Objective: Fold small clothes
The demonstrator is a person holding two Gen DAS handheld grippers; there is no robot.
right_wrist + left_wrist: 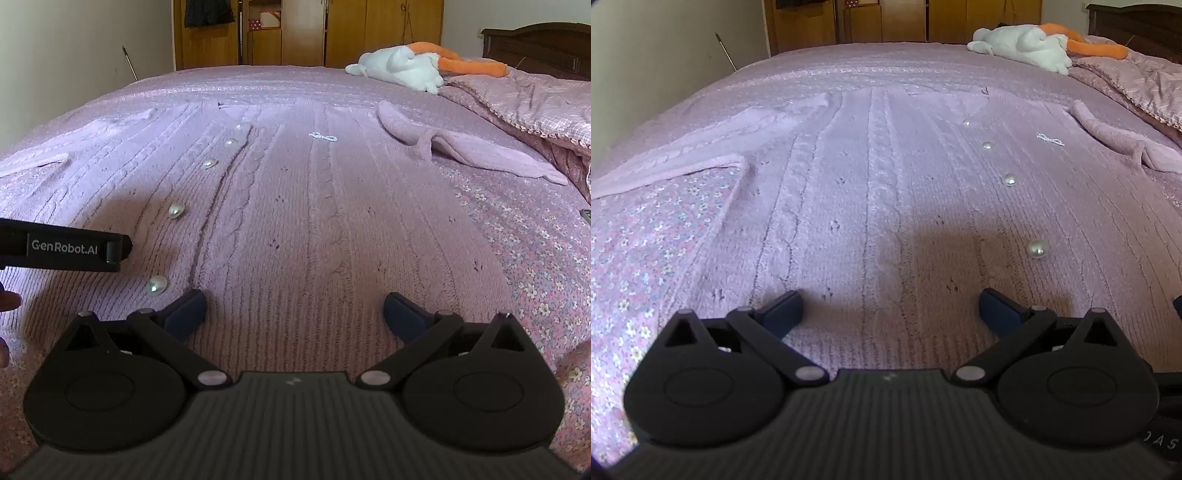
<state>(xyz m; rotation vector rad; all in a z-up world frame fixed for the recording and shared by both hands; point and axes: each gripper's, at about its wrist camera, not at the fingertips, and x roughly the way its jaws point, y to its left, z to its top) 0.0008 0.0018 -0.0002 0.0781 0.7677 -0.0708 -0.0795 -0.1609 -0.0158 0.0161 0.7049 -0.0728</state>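
- On the bed [849,62], one lilac knitted cardigan [886,184] lay flat before you, both sleeves spread, five pearl buttons [157,284] showing from your right wrist.
- Your two claws, left claw [891,308] and right claw [294,310], gaped wide over its hem, holding nothing.
- One plush toy [402,66] lay behind.

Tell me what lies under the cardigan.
The cardigan lies flat on a floral bedspread, which shows beside its edges. Whatever is directly beneath the knit is covered and cannot be seen.

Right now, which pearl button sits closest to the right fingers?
The lowest round pearl button on the lilac knit cardigan, just beside the right gripper's left finger; the others run farther up.
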